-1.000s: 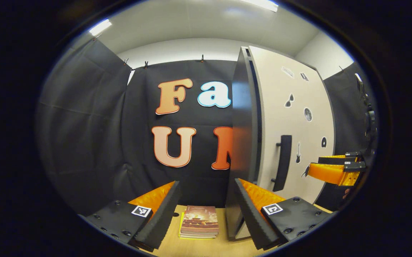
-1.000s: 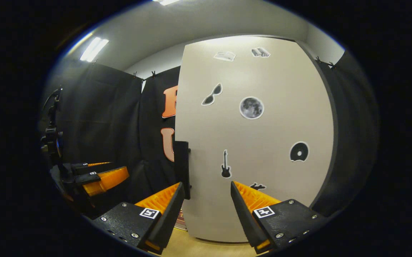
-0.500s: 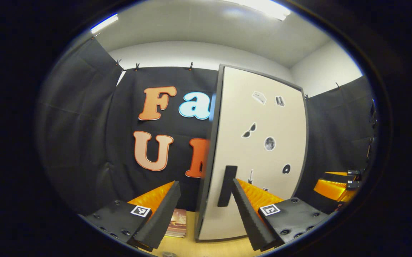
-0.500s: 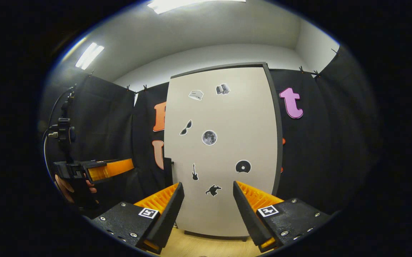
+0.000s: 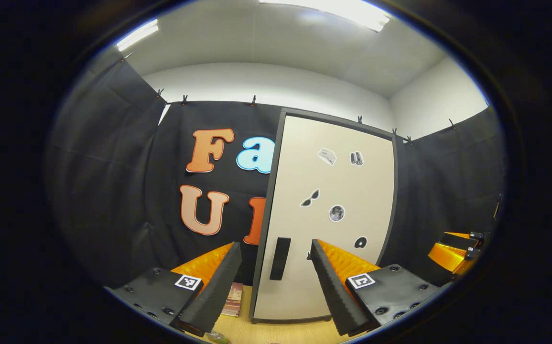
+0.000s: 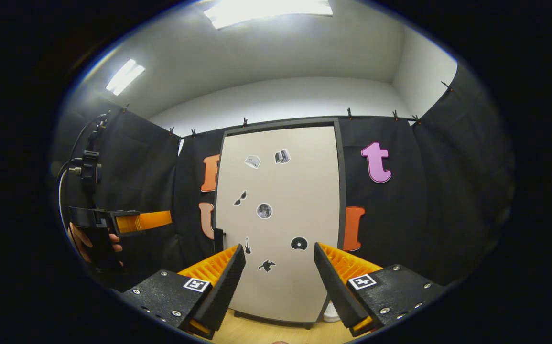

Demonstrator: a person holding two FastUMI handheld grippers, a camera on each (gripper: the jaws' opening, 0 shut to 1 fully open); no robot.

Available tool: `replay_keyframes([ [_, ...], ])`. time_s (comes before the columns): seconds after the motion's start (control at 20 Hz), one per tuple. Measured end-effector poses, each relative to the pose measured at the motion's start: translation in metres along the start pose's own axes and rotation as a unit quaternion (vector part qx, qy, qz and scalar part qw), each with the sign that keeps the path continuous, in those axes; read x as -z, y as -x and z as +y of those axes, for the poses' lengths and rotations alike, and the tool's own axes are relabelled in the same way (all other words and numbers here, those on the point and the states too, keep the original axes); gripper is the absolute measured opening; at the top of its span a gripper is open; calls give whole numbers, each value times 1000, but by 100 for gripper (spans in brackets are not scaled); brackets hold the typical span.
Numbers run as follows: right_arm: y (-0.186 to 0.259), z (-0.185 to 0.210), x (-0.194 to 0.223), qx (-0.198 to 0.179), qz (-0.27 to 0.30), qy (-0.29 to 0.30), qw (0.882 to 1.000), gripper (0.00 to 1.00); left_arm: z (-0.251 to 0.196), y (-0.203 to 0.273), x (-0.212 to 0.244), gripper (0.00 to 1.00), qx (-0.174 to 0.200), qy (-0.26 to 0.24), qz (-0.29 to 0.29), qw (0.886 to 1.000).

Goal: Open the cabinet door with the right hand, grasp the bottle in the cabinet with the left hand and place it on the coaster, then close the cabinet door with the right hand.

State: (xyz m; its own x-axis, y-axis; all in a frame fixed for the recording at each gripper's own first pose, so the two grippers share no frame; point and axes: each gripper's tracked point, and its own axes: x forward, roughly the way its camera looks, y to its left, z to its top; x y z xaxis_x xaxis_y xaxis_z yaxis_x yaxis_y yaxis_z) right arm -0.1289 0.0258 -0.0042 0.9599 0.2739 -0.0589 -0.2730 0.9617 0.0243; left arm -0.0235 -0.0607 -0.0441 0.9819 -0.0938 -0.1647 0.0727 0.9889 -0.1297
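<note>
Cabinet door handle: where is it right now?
In the left gripper view the handle sits low on the cabinet door, near its left edge, just above the books on the table.

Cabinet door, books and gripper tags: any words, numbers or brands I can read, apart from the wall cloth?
Cream cabinet door: picture stickers only, no words.
Stack of books: cover print too small and blurred to read.
Square black-and-white tags on the left gripper: coded patterns, no legible text.
So there is no readable text.

- The cabinet door is pale beige with a dark frame, upright and shut, with small stickers on its face.
- Its dark handle is vertical, near the left edge.
</note>
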Motion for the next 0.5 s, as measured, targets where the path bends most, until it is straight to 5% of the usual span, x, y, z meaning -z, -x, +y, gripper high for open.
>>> replay_keyframes([
  [0.5,21,-4,-26,22,-26,11,999,90,-4,6,-46,93,-13,-25,-51,998],
])
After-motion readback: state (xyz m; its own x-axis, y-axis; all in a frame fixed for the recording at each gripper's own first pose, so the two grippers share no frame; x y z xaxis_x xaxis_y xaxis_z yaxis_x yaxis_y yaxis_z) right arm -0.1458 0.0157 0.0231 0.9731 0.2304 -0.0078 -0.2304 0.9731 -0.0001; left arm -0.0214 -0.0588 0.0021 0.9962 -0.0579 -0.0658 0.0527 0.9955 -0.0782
